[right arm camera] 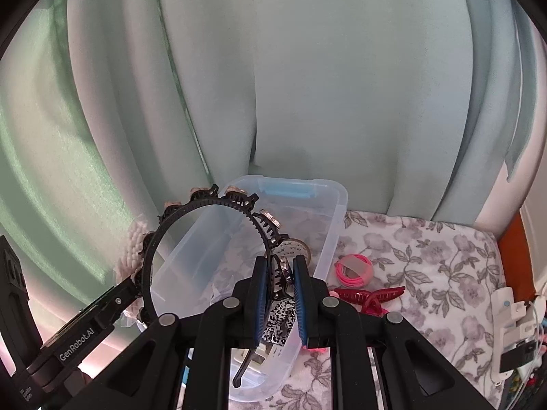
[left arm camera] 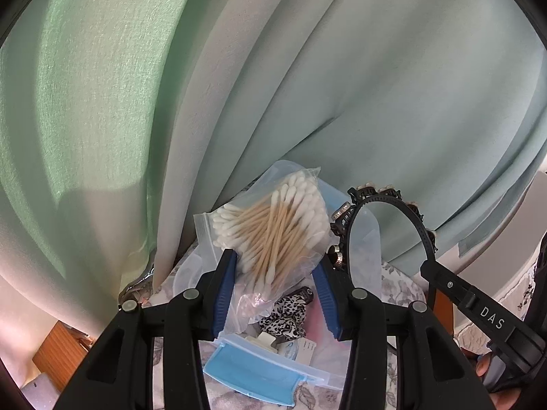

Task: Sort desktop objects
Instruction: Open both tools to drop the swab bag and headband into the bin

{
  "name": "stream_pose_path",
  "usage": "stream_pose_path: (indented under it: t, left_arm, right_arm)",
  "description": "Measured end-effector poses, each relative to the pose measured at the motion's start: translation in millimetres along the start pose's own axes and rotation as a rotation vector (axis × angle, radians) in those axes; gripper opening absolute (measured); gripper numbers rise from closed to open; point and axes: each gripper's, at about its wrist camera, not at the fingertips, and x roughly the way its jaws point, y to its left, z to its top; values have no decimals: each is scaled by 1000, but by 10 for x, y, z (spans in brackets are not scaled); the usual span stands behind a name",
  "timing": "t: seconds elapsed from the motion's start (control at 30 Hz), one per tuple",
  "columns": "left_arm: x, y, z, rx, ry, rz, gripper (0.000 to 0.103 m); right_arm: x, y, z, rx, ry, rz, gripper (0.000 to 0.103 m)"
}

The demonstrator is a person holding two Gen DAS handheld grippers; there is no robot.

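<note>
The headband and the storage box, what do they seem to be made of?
Headband: probably hard black plastic, matte, with moulded comb teeth along its inner edge and small ornaments, perhaps metal. Storage box: clear glossy plastic, since the flowered cloth shows through its walls.

Pretty much the whole backdrop is a big pale mint-green curtain (right arm camera: 307,85) hanging in heavy folds right behind the surface. Light comes through it on the left side, so the folds there glow a brighter green (left arm camera: 68,85) while the rest looks more greyish-blue. The surface is covered with a white cloth with a grey flower print (right arm camera: 427,259). Off the far right edge there's a strip of orange-brown wood (right arm camera: 509,256), and in the left wrist view some wooden furniture (left arm camera: 61,352) of the same colour sits low at the left.
</note>
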Motion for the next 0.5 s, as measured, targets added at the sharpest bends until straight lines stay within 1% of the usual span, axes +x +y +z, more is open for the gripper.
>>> stream_pose_path:
  t: [0.17, 0.23, 0.4, 0.43, 0.47, 0.5]
  left_arm:
    - [100, -8, 0, -4, 23, 5, 47]
    - [143, -12, 4, -6, 32, 13, 47]
    - [238, -16, 20, -4, 49, 25, 48]
    - [254, -21, 23, -6, 51, 23, 51]
    - [271, -29, 26, -8, 53, 21, 57]
    - [289, -38, 29, -10, 55, 19, 59]
  right_arm:
    - [56, 25, 11, -3, 14, -3, 17]
    - [67, 19, 10, -4, 20, 3, 20]
    - [94, -5, 3, -6, 36, 22, 22]
    - [100, -8, -1, -7, 41, 29, 23]
    - [102, -5, -5, -10, 44, 36, 25]
    - [102, 0, -8, -15, 46, 44, 32]
